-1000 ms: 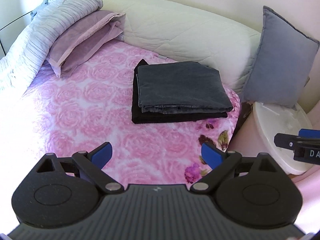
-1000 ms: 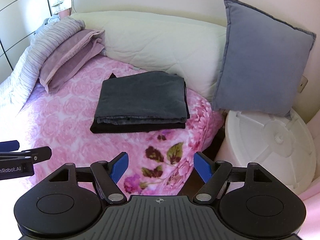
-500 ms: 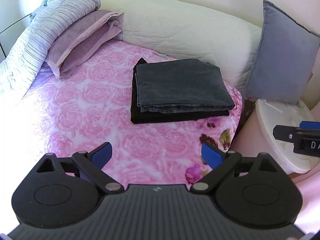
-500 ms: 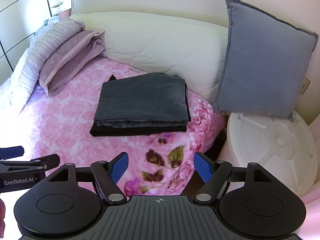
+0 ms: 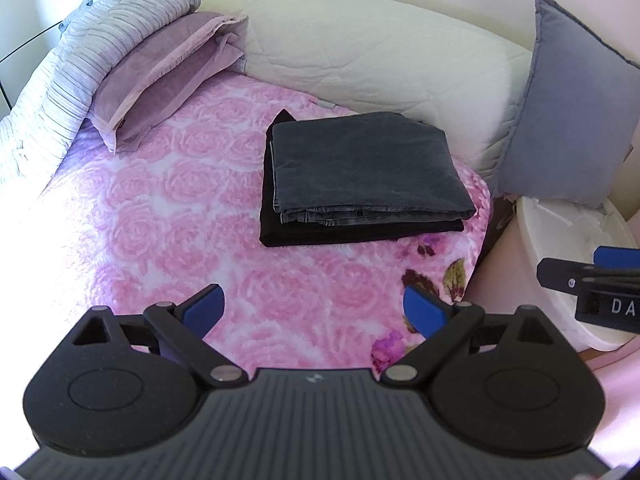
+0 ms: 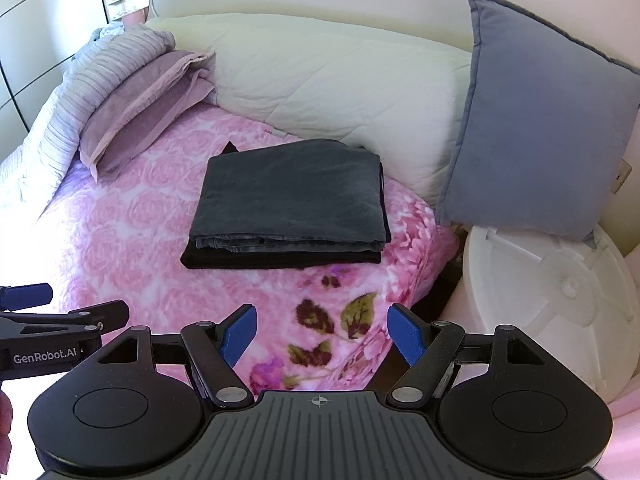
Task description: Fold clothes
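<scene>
Beside pink bedspread point(image 6: 132, 232), left claw point(image 6: 60, 304) reads "GenRobot.AI".

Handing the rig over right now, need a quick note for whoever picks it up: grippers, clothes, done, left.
Left gripper: open, empty, hovering over the pink rose blanket.
Right gripper: open, empty, near the blanket's right edge, beside the white round tub.
Clothes: folded grey jeans lie on a folded black garment, stacked on the blanket in front of the cream bolster. Neither gripper touches the stack.
Done: both visible pieces are folded and stacked.
Left: no unfolded clothing is in view; check outside the frame for more before closing out.
</scene>
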Demonstrator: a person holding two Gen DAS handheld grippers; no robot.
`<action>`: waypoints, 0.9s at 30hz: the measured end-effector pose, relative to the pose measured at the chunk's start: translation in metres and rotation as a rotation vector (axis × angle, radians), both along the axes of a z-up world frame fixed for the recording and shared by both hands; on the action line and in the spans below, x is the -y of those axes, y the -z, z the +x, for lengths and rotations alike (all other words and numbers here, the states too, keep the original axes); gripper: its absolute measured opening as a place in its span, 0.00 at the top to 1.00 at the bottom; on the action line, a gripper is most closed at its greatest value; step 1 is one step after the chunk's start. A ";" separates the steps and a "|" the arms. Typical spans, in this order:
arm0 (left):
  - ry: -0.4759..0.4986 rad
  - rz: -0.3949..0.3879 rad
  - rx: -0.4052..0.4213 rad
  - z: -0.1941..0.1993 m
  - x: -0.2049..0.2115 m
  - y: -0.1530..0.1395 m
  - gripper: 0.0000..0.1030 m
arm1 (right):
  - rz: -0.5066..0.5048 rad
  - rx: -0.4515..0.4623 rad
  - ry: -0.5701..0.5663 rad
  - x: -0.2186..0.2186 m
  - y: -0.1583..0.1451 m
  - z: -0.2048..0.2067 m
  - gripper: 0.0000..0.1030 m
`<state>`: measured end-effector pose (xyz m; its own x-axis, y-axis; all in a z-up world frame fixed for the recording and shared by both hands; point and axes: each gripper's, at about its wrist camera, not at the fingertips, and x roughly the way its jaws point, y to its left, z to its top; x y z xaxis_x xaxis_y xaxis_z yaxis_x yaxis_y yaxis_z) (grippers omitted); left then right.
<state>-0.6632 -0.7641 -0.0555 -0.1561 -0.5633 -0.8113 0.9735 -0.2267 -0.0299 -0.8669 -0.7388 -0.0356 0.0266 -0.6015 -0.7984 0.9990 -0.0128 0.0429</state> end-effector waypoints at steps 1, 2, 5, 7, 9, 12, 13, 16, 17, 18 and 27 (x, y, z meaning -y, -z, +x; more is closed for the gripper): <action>-0.001 0.001 0.002 -0.001 0.001 0.001 0.08 | 0.003 -0.001 -0.002 0.002 0.001 0.000 0.27; -0.002 0.003 0.005 -0.002 0.002 0.002 0.08 | 0.007 -0.003 -0.004 0.003 0.003 -0.001 0.27; 0.002 0.015 0.010 -0.006 0.006 0.006 0.08 | 0.020 -0.004 -0.010 0.008 0.007 -0.003 0.27; 0.003 0.021 0.014 -0.009 0.009 0.008 0.08 | 0.028 -0.002 -0.011 0.012 0.010 -0.005 0.27; 0.004 0.024 0.014 -0.013 0.011 0.010 0.08 | 0.033 -0.003 -0.016 0.016 0.012 -0.006 0.27; 0.002 0.025 0.017 -0.018 0.016 0.012 0.08 | 0.039 -0.004 -0.024 0.022 0.015 -0.009 0.27; 0.001 0.026 0.016 -0.020 0.017 0.013 0.08 | 0.041 -0.005 -0.026 0.024 0.016 -0.011 0.27; -0.005 0.027 0.015 -0.025 0.023 0.014 0.08 | 0.046 -0.006 -0.031 0.030 0.018 -0.014 0.27; -0.006 0.028 0.014 -0.026 0.024 0.015 0.08 | 0.047 -0.007 -0.032 0.032 0.019 -0.016 0.27; -0.008 0.029 0.014 -0.028 0.026 0.015 0.08 | 0.049 -0.008 -0.033 0.034 0.019 -0.017 0.27; -0.015 0.040 0.013 -0.035 0.036 0.019 0.08 | 0.056 -0.011 -0.041 0.047 0.023 -0.024 0.27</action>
